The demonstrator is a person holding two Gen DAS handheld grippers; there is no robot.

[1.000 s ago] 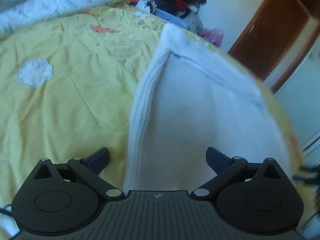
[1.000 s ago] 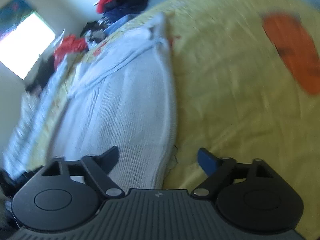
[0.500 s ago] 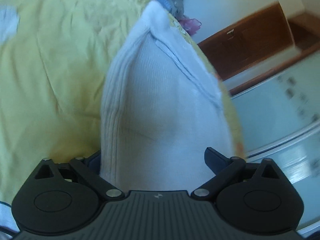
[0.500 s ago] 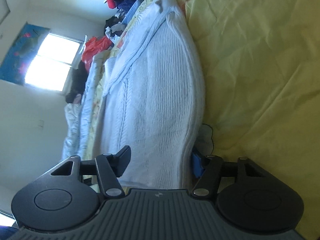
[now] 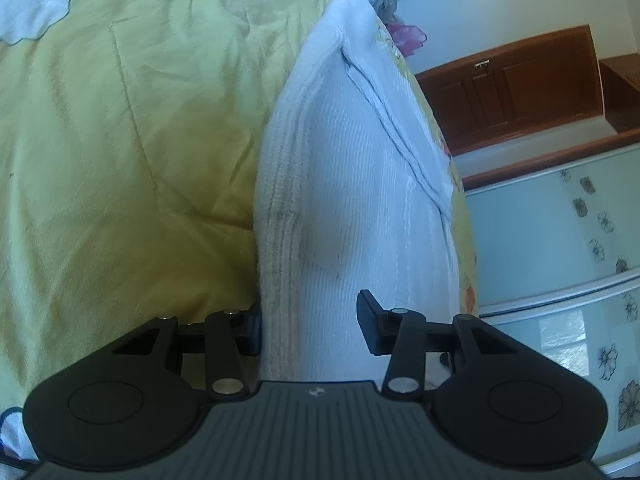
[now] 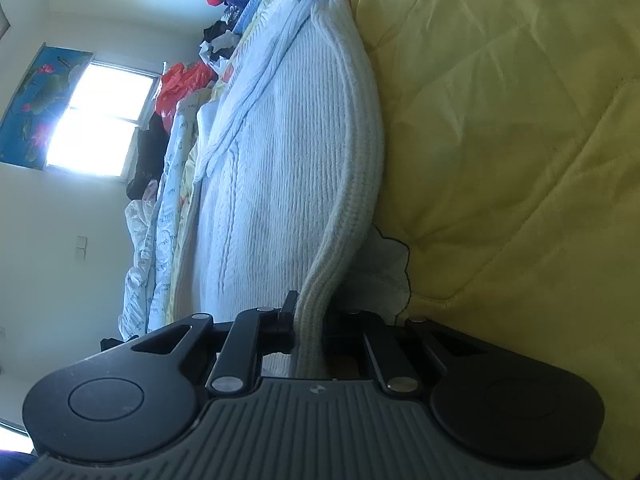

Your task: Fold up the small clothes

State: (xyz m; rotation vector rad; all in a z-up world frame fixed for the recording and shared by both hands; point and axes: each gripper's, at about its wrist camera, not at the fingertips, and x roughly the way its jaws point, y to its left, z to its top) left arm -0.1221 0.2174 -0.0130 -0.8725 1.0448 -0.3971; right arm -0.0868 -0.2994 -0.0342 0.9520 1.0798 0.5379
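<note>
Left wrist view, left to right. A yellow quilted bedspread [image 5: 120, 168] fills the left half, with a white flower appliqué [image 5: 32, 0] at the top left corner. At centre lies the white knit garment [image 5: 352, 184], stretching from the gripper up to a rounded far end near the top; its ribbed hem [image 5: 280, 240] runs along the left edge. The left gripper [image 5: 310, 322] straddles the near edge of the knit: the left finger sits at the ribbed hem, partly tucked behind the fabric, and the right finger rests over the cloth. The fingers stand partway apart with a broad band of knit between them; whether they actually grip it cannot be told. To the right are a brown wooden door [image 5: 520, 80] and pale panels printed with flowers [image 5: 580, 260].

Right wrist view, left to right. A bright window [image 6: 96, 120] is set in the white wall, with a blue picture [image 6: 32, 92] beside it. Then come rumpled pale bedding [image 6: 160, 220] and a heap of red and dark clothes [image 6: 188, 76] along the bed's far side. The same white knit garment [image 6: 288, 160] lies at centre. Its thick ribbed hem [image 6: 356, 184] curves down into the right gripper [image 6: 310, 328], whose fingers are pressed together on that hem, pinching it. A white appliqué [image 6: 388, 264] peeks out just beside the hem. The yellow bedspread [image 6: 500, 140] takes up the right.
</note>
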